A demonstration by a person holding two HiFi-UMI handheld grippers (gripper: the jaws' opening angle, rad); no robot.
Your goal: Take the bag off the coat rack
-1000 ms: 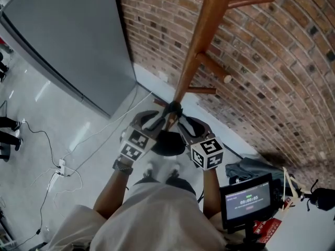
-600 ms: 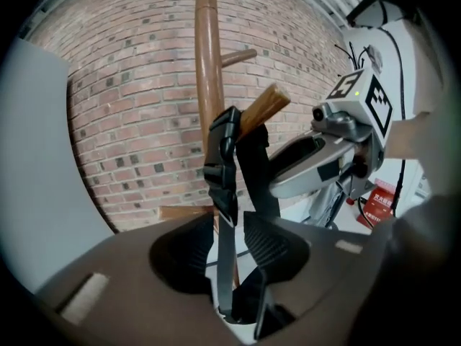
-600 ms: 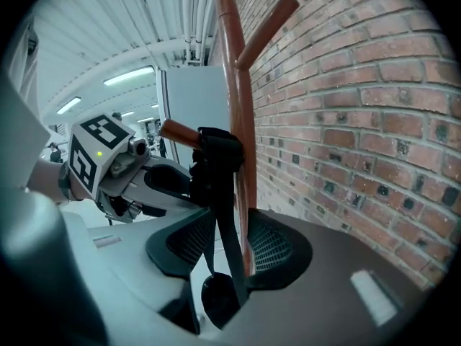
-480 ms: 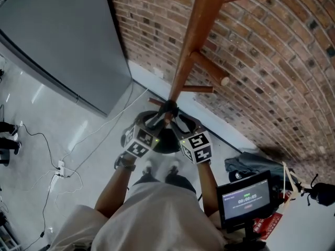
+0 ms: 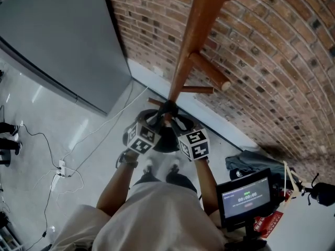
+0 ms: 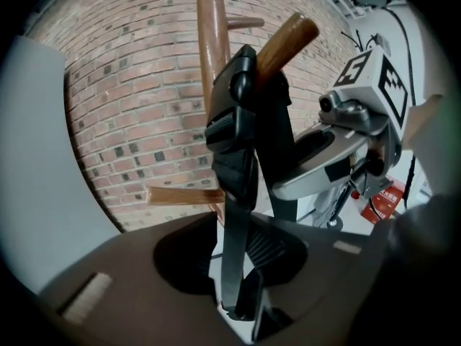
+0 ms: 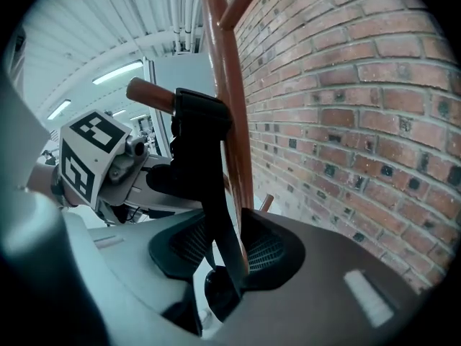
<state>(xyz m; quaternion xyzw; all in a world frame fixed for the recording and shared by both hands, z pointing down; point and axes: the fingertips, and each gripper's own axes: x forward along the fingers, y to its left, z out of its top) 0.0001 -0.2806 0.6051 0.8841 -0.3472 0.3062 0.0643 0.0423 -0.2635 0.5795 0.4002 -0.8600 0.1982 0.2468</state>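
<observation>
step: both tools closing in on bag strap (image 5: 167, 109), bag hanging from rack (image 5: 194, 46) peg (image 6: 287, 36), frame centre | left tool (image 5: 157, 120), right tool (image 5: 177, 121): jaws just closing, strap between them, not yet pinching | next: likely finishing grip, lifting strap over peg tip

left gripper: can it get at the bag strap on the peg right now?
Probably yes. The strap hanging off the peg already runs between the jaws of the left gripper, which have just been closing; nothing blocks it.
</observation>
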